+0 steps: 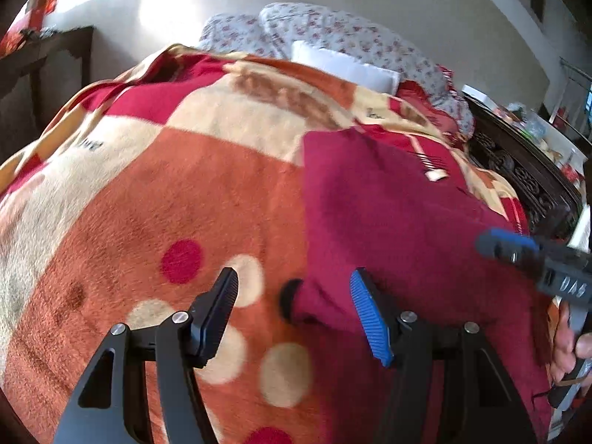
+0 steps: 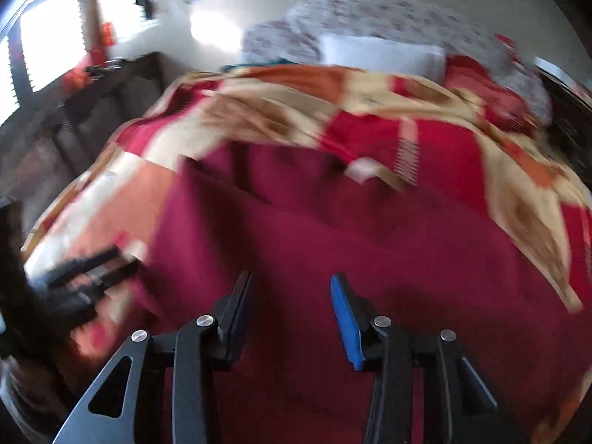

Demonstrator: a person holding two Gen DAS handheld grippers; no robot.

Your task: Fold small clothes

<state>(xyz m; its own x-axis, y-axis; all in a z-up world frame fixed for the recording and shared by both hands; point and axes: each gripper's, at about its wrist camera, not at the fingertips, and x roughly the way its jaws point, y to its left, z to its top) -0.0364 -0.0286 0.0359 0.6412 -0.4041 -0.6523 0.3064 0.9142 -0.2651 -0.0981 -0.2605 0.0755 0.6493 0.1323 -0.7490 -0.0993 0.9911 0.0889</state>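
Note:
A dark red garment (image 1: 399, 214) lies spread flat on a patterned blanket (image 1: 155, 199), with a white label (image 1: 436, 174) near its far edge. My left gripper (image 1: 294, 283) is open, low over the garment's near left corner, which sits between its fingers. My right gripper (image 1: 518, 249) shows at the right edge over the garment. In the blurred right wrist view the garment (image 2: 333, 240) fills the middle, its label (image 2: 360, 172) lies far off, and my right gripper (image 2: 290, 288) is open above the cloth. My left gripper (image 2: 92, 270) shows at the left, blurred.
The orange, red and cream blanket covers a bed. Floral pillows (image 1: 333, 33) and a white pillow (image 1: 344, 66) lie at the far end. A dark carved bed frame (image 1: 525, 174) runs along the right. A dark table (image 1: 40, 70) stands at the left.

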